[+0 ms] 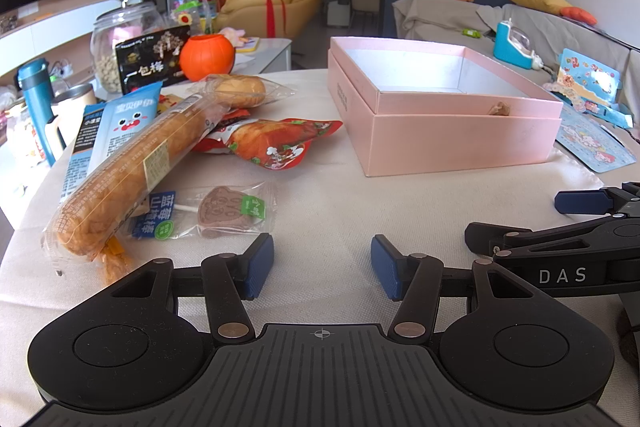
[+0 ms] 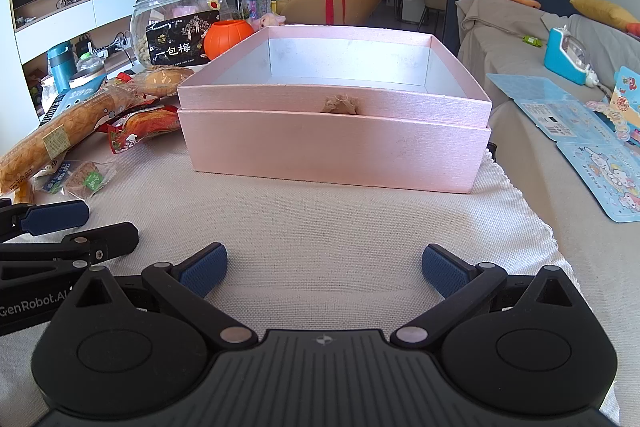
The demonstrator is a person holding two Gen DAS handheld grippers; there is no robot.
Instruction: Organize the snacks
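An empty pink box (image 1: 460,143) (image 2: 332,155) stands open on the cloth-covered table. Left of it lies a heap of snacks: a long wrapped bread stick (image 1: 132,171) (image 2: 44,143), a red chicken-leg packet (image 1: 276,141) (image 2: 140,129), a wrapped brown lollipop (image 1: 224,211) (image 2: 86,177), a round bun in clear wrap (image 1: 240,91) (image 2: 164,81) and a blue packet (image 1: 108,131). My left gripper (image 1: 322,267) hovers open over bare cloth, just right of the lollipop. My right gripper (image 2: 324,273) is open in front of the box, holding nothing.
A black plum packet (image 1: 154,61) (image 2: 182,41), an orange pumpkin pot (image 1: 206,57) (image 2: 228,37) and a glass jar (image 1: 116,43) stand behind the snacks. A blue bottle (image 1: 36,107) is far left. Sticker sheets (image 2: 592,155) and a blue toy (image 2: 568,55) lie on the sofa at right.
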